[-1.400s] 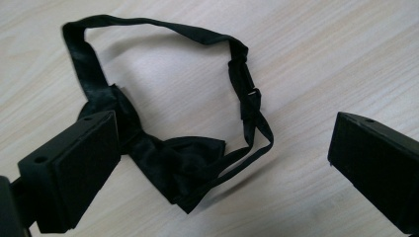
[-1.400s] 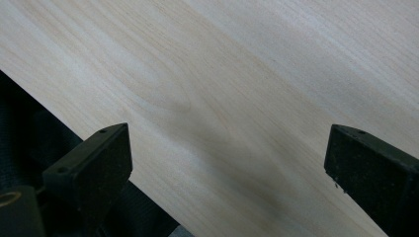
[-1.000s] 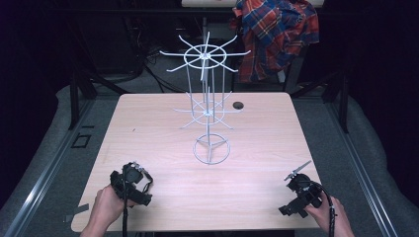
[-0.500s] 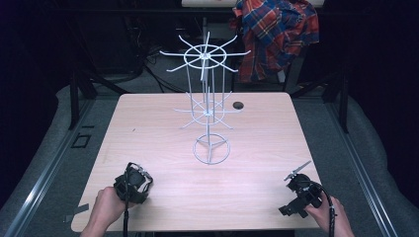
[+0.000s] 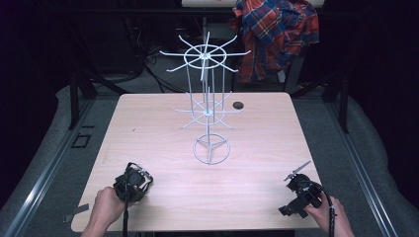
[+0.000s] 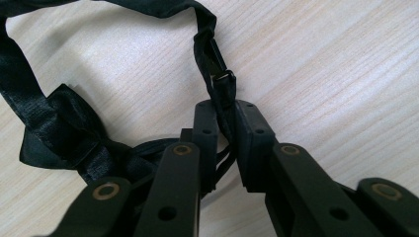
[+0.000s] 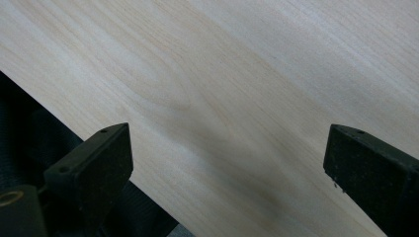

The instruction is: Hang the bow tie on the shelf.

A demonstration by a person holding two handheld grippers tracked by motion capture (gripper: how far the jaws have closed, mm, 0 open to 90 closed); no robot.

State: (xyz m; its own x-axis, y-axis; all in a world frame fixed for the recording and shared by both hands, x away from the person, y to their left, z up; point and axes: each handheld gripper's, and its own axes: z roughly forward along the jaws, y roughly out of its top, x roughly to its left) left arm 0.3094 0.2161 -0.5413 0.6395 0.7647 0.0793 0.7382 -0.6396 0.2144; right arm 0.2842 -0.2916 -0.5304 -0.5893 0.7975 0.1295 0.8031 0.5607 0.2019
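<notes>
A black bow tie (image 6: 59, 131) with a thin strap and a small metal clasp (image 6: 220, 74) lies on the pale wood table (image 5: 257, 148). My left gripper (image 6: 225, 118) is shut on the strap just below the clasp; its jaws have just been closing on it. In the high view the left gripper (image 5: 132, 182) sits at the near left of the table, pointing down and covering the tie. My right gripper (image 7: 227, 153) is open over bare wood, close to the table's edge, and sits at the near right (image 5: 295, 197). A white wire hook stand (image 5: 210, 113) rises mid-table.
The stand has two tiers of radiating hooks and a ring base (image 5: 211, 149). A small dark round spot (image 5: 238, 105) sits near the table's far edge. A red plaid shirt (image 5: 276, 34) hangs behind the table. Dark floor and rails surround it.
The left gripper's jaws have drawn together, so the tool looks narrower from above. Both hands have stayed where they were.
</notes>
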